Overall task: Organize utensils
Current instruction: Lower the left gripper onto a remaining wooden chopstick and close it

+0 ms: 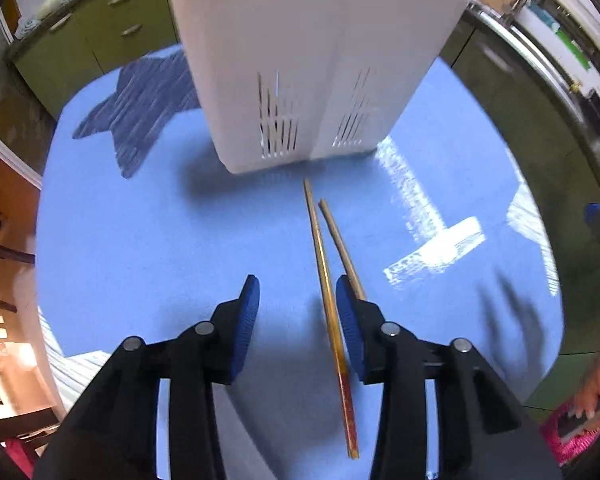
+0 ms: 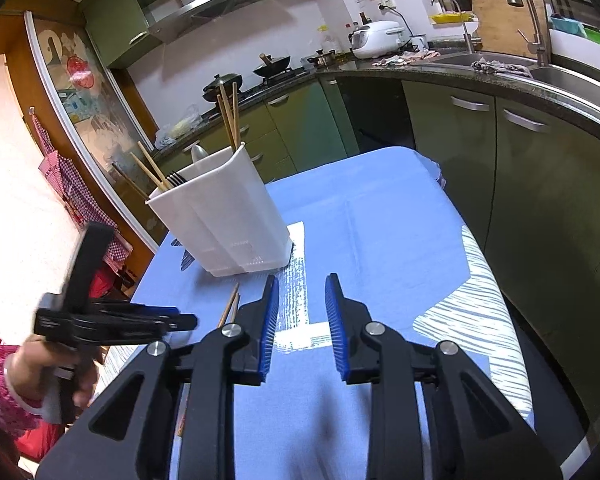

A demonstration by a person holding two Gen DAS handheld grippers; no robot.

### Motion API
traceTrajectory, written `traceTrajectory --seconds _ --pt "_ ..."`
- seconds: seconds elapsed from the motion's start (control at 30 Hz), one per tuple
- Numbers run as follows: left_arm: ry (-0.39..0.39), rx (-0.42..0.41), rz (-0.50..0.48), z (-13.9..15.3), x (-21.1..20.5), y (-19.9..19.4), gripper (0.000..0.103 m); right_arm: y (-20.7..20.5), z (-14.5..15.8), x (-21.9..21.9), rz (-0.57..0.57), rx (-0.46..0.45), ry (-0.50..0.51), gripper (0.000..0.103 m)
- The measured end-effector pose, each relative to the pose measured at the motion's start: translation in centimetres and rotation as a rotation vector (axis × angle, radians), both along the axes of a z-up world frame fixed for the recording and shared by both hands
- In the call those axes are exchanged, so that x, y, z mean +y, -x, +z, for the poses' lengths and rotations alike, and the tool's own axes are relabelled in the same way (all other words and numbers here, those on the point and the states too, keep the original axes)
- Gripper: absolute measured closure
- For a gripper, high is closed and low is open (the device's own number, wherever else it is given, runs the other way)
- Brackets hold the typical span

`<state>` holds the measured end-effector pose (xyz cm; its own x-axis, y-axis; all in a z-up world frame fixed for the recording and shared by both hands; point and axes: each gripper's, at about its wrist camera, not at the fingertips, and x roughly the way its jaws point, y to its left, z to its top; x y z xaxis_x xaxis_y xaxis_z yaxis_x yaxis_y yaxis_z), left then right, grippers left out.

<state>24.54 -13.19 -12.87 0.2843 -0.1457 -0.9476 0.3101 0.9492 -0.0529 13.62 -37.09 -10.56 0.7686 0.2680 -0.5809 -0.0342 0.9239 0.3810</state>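
Blue-padded fingers [image 1: 250, 320] of the left gripper [image 1: 298, 316] are held spread and empty over a pair of chopsticks [image 1: 332, 304] lying on the blue tablecloth [image 1: 148, 248], one stick framed between the pads and the other passing under the right-hand pad; nothing is yet grasped. The gripper is pitched steeply downward and aimed along the sticks, a pose judged to serve a lengthwise pinch. Just beyond the chopstick tips, the white utensil holder [image 1: 300, 80] is seen standing on the cloth, presumably set there as the destination. From the right wrist view, the holder [image 2: 224, 224] is shown already stocked with more chopsticks, a fork and what appears to be a spoon, so the sorting is judged nearly finished. The right gripper [image 2: 302, 324] is likewise held parted and empty, raised above the cloth and kept well clear to the side, apparently waiting. The left gripper [image 2: 112, 320] is caught blurred at the frame's left edge, gripped in a pink-sleeved hand [image 2: 56, 364].
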Motion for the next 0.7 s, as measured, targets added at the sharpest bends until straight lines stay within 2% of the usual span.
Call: traceTrajectory --seconds 0.13,0.3,0.37,0.6,0.7 --pt "-0.009 0.019 -0.002 -1.1 -0.9 -0.4 0.066 -0.2 -0.3 -0.3 0.002 0.007 -0.006 0.078" --pt "-0.045 0.035 -0.006 -2.3 -1.9 -0.8 0.073 -0.3 -0.6 -0.8 0.002 0.012 -0.026 0.078" --pt "-0.058 0.039 -0.007 -2.7 -2.2 -1.0 0.079 -0.3 -0.7 -0.9 0.002 0.012 -0.031 0.078" --pt "-0.078 0.028 -0.015 -2.9 -3.0 -1.0 0.08 -0.4 -1.0 -1.1 -0.007 0.019 -0.038 0.078" --pt "-0.073 0.026 -0.012 -2.9 -2.6 -1.0 0.091 -0.3 -1.1 -0.7 -0.003 0.025 -0.035 0.078"
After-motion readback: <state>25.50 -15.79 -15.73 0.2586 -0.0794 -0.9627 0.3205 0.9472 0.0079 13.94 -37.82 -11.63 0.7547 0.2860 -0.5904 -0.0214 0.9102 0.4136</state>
